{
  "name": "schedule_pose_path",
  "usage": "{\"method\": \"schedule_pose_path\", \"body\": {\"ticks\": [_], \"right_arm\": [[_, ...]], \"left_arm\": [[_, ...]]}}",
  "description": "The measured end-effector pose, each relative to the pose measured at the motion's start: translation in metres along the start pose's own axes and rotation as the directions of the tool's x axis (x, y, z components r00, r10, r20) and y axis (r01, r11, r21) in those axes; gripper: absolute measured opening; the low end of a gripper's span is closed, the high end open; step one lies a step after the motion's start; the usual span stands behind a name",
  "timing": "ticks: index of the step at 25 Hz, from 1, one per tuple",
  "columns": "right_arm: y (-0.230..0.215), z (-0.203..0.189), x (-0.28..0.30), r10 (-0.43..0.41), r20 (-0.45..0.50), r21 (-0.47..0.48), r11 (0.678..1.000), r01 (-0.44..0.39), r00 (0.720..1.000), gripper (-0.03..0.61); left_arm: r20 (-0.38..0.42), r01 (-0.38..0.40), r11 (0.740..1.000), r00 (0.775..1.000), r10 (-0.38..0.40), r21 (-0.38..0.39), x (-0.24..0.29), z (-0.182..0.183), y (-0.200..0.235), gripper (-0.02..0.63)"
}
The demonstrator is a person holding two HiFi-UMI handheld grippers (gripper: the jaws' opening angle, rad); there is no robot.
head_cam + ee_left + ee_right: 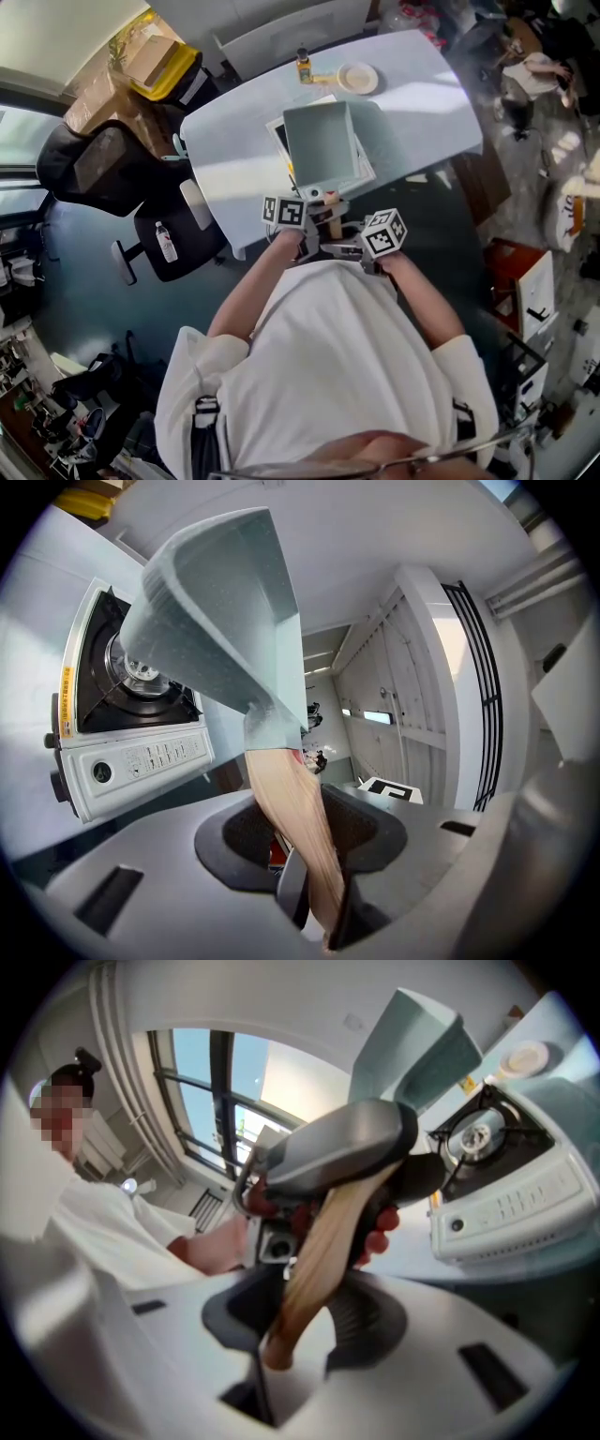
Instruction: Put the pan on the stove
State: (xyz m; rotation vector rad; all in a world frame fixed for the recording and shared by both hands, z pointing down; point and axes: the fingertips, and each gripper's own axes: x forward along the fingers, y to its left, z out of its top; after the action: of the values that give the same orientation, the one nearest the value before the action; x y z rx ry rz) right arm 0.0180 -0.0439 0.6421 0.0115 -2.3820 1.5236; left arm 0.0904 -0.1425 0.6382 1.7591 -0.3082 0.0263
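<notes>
Pale table (412,84), portable stove (141,757) on it. Item: square pan (322,141), held aloft over the stove, not yet seated. Wooden handle (295,827) runs back toward the person. Left gripper (317,907) and right gripper (286,1354): fingers clamped on handle, pan straight ahead.

The left tool (323,907) and the right tool (281,1358) sit side by side, close in front of the person's chest. Both point forward and a little down. Each tool's jaws squeeze the pan handle (292,813). The bare left arm (246,292) and right arm (427,314) bend inward toward each other.
</notes>
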Motion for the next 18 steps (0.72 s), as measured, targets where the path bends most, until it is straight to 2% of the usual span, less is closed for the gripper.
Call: {"method": "schedule_pose_path", "body": {"ticks": [7, 18], "right_arm": [[-0.018, 0.000, -0.022, 0.041, -0.091, -0.004, 0.999, -0.042, 0.995, 0.149], [-0.055, -0.002, -0.036, 0.075, -0.204, 0.000, 0.997, -0.077, 0.976, 0.147]], "left_arm": [[0.089, -0.019, 0.999, 0.996, 0.022, -0.042, 0.018, 0.013, 0.013, 0.169], [0.180, -0.048, 0.996, 0.982, 0.061, -0.075, 0.038, 0.027, 0.044, 0.170]]}}
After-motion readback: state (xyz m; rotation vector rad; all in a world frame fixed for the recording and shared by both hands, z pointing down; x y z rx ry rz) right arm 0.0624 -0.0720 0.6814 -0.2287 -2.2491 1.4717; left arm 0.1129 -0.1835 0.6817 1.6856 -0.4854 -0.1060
